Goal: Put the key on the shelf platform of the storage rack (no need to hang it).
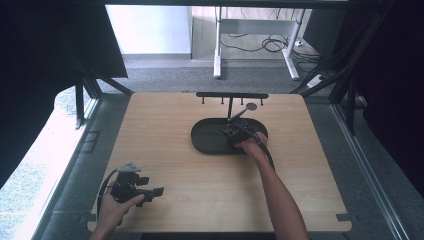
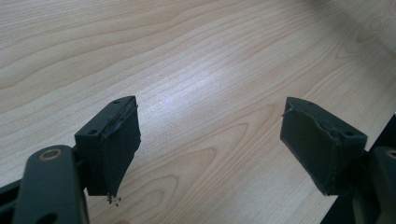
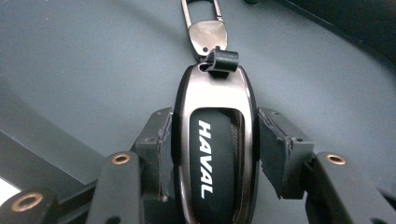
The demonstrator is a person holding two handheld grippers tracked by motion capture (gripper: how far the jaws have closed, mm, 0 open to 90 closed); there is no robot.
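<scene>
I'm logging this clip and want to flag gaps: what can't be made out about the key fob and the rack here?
- Key fob: its lower end is cut off by the bottom edge of the right gripper view, between the jaws of the right hand-held gripper.
- Carabiner clip: its top is cut off by the upper edge there.
- Tray: in the high view the person's hand covers its right part.
- Rack hooks: too small to tell their shape.

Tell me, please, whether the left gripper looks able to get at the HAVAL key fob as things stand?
Probably not without a long reach: the left gripper sits open near the table's front left corner, while the HAVAL key fob is clamped in the right gripper over the black tray.
</scene>
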